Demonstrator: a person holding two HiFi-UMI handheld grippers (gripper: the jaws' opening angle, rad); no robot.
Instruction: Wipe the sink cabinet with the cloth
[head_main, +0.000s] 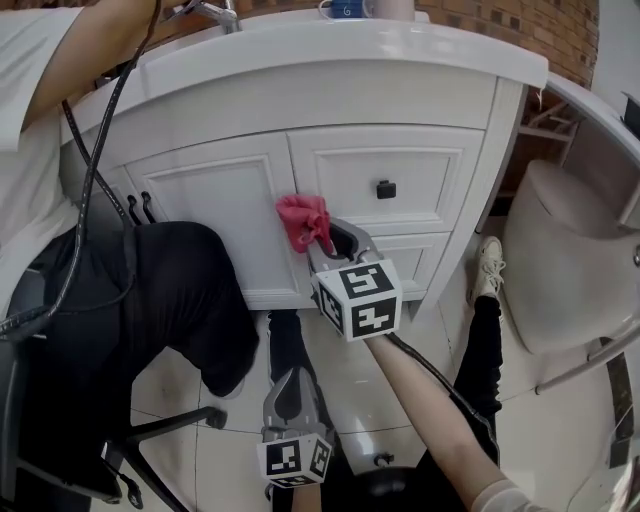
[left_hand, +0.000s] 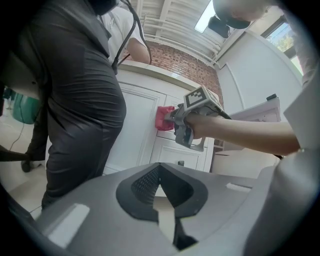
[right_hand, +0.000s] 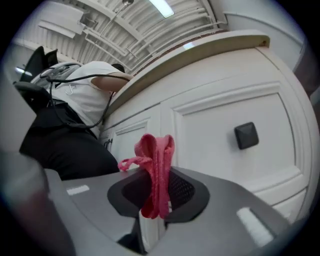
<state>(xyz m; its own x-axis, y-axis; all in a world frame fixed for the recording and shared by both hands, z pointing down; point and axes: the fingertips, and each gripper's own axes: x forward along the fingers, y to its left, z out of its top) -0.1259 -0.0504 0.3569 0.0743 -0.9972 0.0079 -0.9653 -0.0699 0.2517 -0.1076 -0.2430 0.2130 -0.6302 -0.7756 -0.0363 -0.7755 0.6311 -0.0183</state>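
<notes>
A red cloth (head_main: 303, 220) is bunched against the white sink cabinet (head_main: 215, 200), on the upright strip between the left door and the top drawer. My right gripper (head_main: 325, 238) is shut on the cloth, which sticks up from between its jaws in the right gripper view (right_hand: 156, 165). The left gripper view shows the same cloth (left_hand: 164, 118) touching the cabinet front. My left gripper (head_main: 292, 390) hangs low over the floor, well below the cabinet, shut with nothing in it (left_hand: 159, 172).
A person in black trousers (head_main: 160, 300) sits on an office chair close at the cabinet's left, with cables hanging down. The drawer has a black knob (head_main: 386, 189). A toilet (head_main: 570, 260) stands to the right. A white shoe (head_main: 487, 265) rests by the cabinet's right corner.
</notes>
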